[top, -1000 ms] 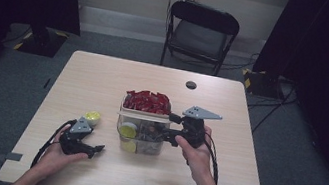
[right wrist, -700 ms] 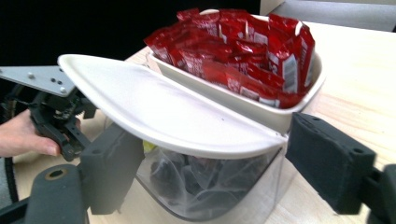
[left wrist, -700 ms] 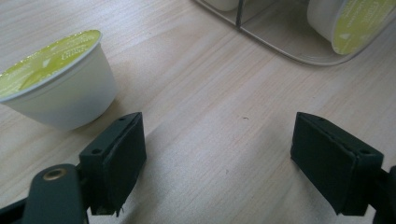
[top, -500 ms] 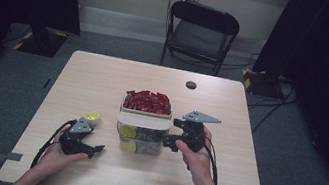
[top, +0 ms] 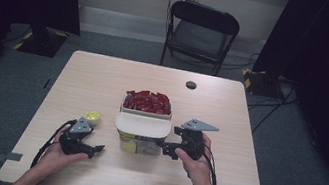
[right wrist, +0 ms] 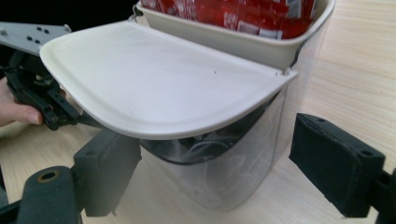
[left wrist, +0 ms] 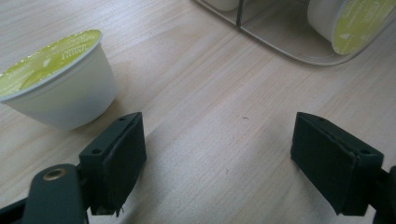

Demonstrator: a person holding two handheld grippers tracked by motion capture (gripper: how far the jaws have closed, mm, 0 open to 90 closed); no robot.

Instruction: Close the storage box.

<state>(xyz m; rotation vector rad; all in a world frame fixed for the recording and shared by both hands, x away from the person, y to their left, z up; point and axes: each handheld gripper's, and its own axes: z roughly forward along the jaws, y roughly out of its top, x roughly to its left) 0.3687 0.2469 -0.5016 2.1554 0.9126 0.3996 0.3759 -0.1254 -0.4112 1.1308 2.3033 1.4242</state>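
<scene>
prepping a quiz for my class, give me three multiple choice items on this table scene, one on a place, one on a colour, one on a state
1. Where is the loose pod on the table?
A. beside the left gripper
B. on the chair
C. on the white lid

2. What colour are the packets in the back compartment?
A. blue
B. red
C. green

3. How do the right gripper's jaws stand?
A. shut on the lid
B. shut on a pod
C. open, gripping nothing

Answers: 1 A, it sits on the wood just beyond that gripper. 2 B, the high view shows red. 3 C, in the right gripper view the jaws stand apart below the white lid, having just been opening.
</scene>
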